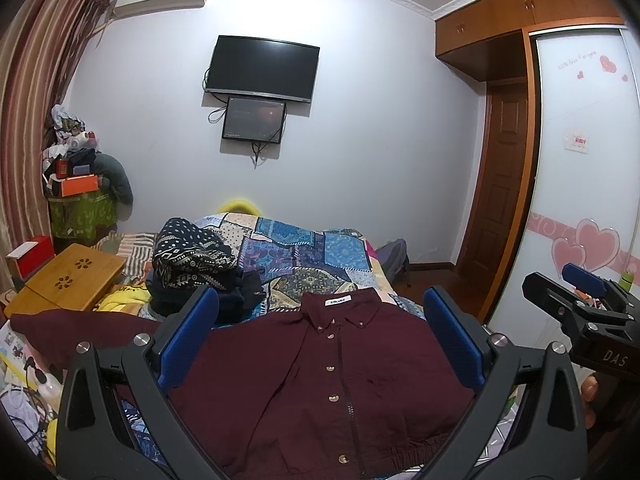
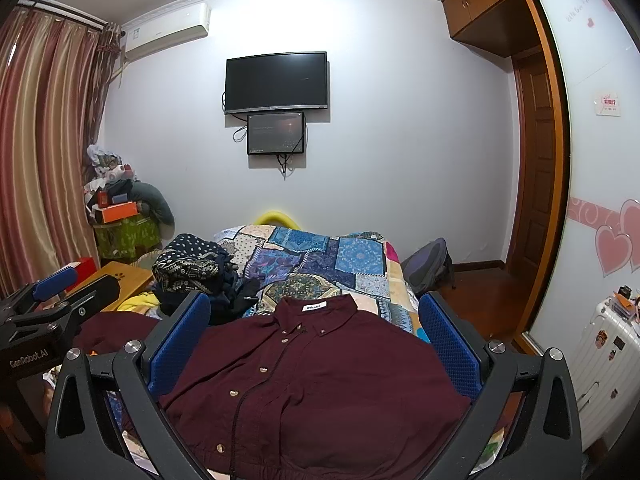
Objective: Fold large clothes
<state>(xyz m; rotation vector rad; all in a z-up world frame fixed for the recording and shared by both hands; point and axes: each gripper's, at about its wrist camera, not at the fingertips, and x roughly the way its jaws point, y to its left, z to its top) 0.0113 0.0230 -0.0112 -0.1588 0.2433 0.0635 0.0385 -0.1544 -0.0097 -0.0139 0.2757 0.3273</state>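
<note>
A dark maroon button-up shirt (image 1: 320,380) lies face up and spread flat on the bed (image 1: 312,252), its collar toward 12 o'clock and its gathered hem toward 6 o'clock. A white label (image 1: 338,300) shows inside the collar. The front placket is closed, with a row of pale round buttons (image 1: 330,368) running from the collar down toward 6 o'clock. One sleeve (image 1: 80,324) stretches straight out toward 9 o'clock. The cloth looks smooth, with only light wrinkles.
</note>
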